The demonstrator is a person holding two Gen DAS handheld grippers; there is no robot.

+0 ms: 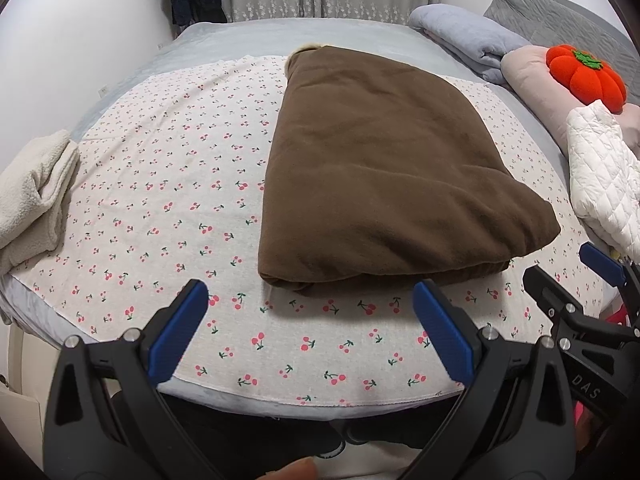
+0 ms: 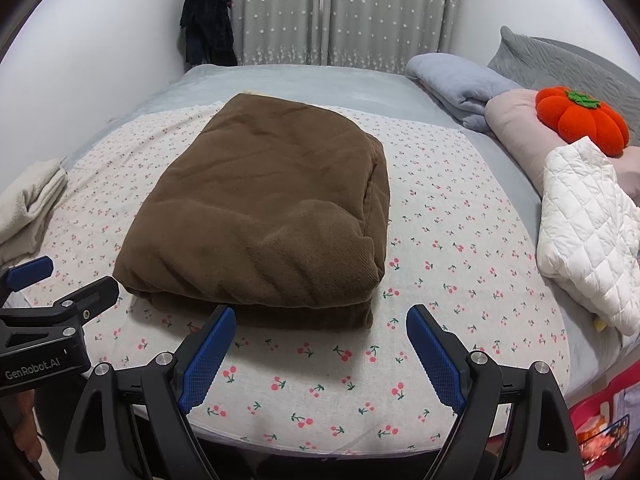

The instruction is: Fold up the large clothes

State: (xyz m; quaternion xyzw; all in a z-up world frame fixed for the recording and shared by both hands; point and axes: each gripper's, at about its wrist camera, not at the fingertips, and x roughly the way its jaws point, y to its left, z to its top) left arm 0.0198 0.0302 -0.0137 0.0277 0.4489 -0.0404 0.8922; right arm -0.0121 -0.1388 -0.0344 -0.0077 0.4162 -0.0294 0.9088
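A brown garment point(image 1: 384, 168) lies folded into a thick rectangle on a cherry-print cloth point(image 1: 160, 184) spread over the bed. In the right wrist view the brown garment point(image 2: 264, 208) sits just beyond my fingers, on the same cherry-print cloth point(image 2: 440, 240). My left gripper point(image 1: 311, 296) is open over the cloth near the garment's front edge, with nothing between its blue pads. My right gripper point(image 2: 322, 316) is also open and empty, just short of the front fold. Each gripper shows in the other's view: the right gripper point(image 1: 564, 264) and the left gripper point(image 2: 78, 274).
A cream fleece bundle point(image 1: 32, 200) lies at the bed's left edge. A white quilted garment point(image 2: 588, 240) lies at the right, with an orange pumpkin cushion point(image 2: 580, 120) and a rolled blue-grey blanket point(image 2: 456, 80) behind it. Dark clothes point(image 2: 208, 24) hang by the curtain.
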